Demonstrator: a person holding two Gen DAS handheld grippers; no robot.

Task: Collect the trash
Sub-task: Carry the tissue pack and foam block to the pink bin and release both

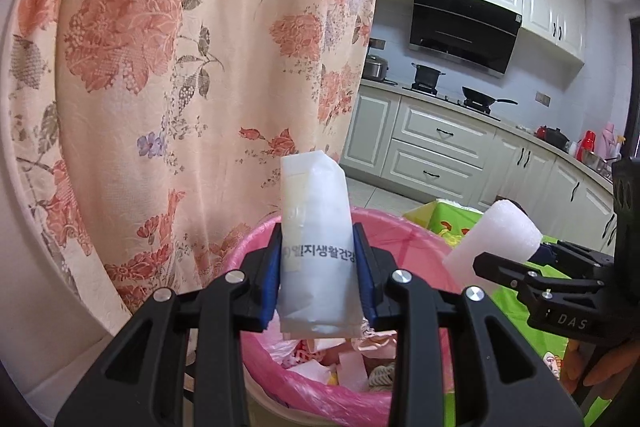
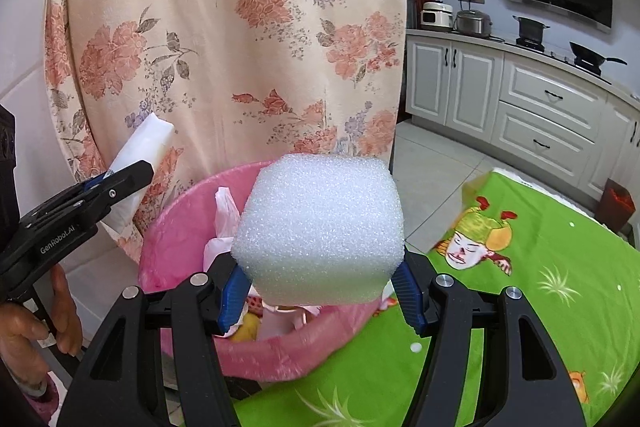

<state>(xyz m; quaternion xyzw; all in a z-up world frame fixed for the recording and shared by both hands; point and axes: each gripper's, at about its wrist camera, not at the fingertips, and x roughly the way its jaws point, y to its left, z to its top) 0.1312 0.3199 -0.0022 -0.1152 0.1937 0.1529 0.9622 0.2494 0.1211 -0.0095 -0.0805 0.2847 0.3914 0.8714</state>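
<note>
White foam block, pinched between the blue-padded fingers of the right gripper, held just above a bin lined with a pink bag. White plastic packet printed with Korean lettering, standing upright and clamped between the fingers of the left gripper, also over the bin's mouth. Already inside the bin: crumpled wrappers and scraps of paper. Behind it, a floral curtain in peach and pink; to the right, a green cartoon-printed mat and, farther back, cream kitchen cabinets with pots on a hob. A hand gripping the left tool's handle, visible at the edge of the right wrist view. Step in hand, by the look of it: dropping both pieces into the bin. Best done by centring each piece over the opening, clear of the rim and the curtain, then spreading the fingers fully; light foam likely to cling or bounce, so release low and close to the contents.
</note>
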